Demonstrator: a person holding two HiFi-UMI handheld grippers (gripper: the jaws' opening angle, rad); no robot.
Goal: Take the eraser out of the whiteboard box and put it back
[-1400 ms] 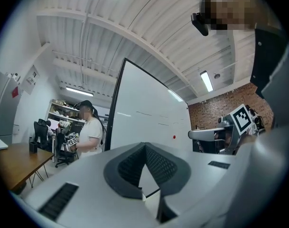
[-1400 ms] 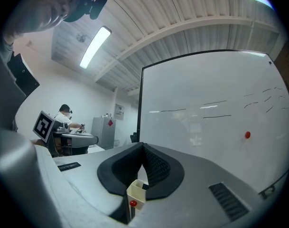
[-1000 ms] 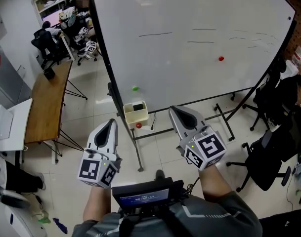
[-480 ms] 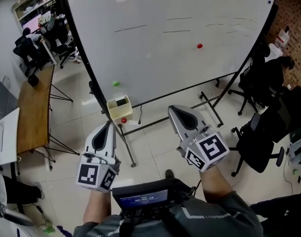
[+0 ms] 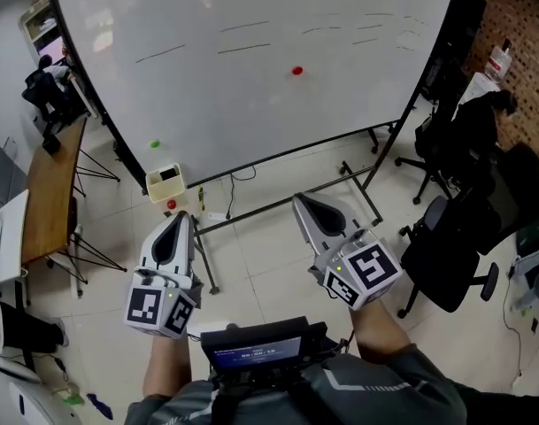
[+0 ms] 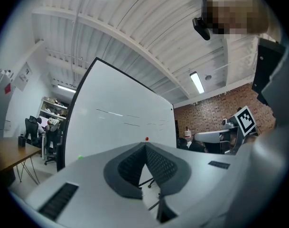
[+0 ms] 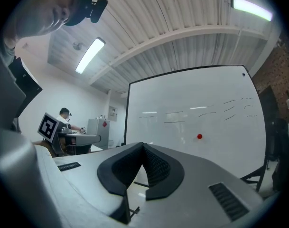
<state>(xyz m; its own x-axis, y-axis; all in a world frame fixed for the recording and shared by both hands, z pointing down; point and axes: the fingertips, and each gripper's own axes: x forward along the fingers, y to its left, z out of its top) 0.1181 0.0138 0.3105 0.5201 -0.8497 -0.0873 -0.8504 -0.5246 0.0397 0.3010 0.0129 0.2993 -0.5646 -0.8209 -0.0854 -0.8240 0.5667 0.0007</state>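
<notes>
My left gripper (image 5: 181,217) and my right gripper (image 5: 298,200) both point level toward the large white whiteboard on its black stand (image 5: 251,104). Each has its two grey jaws pressed together at the tips, with nothing between them. The small dark eraser (image 5: 167,174) lies inside the cream open-topped box (image 5: 165,192) hanging at the board's lower left corner, ahead of my left gripper and well apart from it, while a round red magnet (image 5: 296,71) sits mid-board and a green magnet (image 5: 155,143) sits just above the box.
</notes>
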